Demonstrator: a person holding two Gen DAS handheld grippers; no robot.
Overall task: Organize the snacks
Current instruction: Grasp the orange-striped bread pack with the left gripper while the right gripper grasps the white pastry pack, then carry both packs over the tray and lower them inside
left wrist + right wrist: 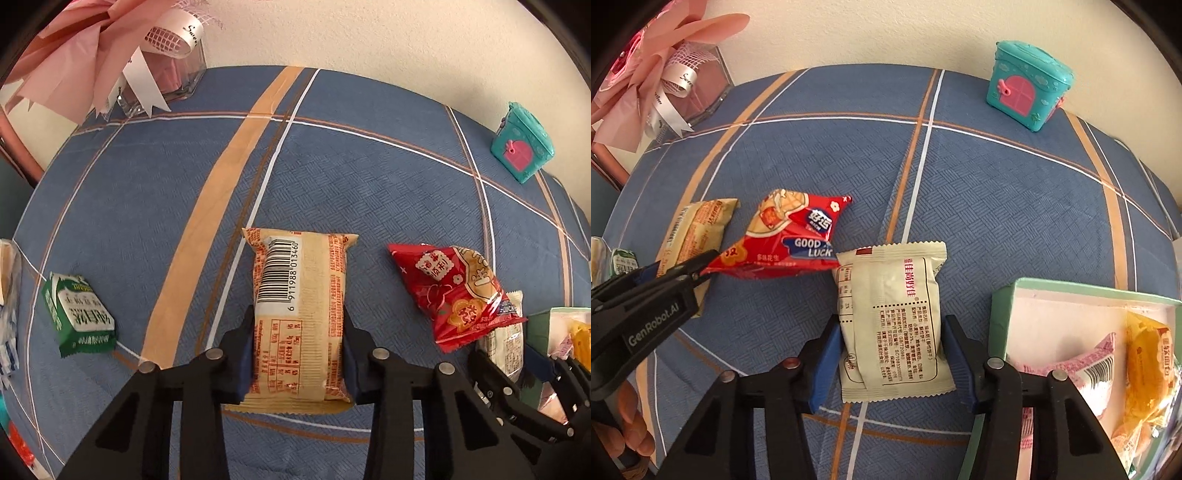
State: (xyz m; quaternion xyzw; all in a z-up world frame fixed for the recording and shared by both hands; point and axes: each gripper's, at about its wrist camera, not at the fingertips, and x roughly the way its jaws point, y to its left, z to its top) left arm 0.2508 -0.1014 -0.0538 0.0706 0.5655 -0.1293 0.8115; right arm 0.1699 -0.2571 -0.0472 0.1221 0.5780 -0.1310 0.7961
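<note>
left gripper (299, 354) pinched on tan snack pack (301, 306), long axis near-to-far between jaws. right gripper (892, 354) likewise clamping cream packet (894, 321); green box (1004, 295) immediately right.

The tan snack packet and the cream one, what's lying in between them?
The red packet lies between the tan packet and the cream packet, overlapping the cream one's edge. Both wrist views show it.

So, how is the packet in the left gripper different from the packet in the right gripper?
The tan packet is yellowish with orange print and a large barcode; the cream packet is pale with dark and pink text. The tan packet is longer and narrower, the cream one broader. Both lie flat on the blue cloth, print upward.
</note>
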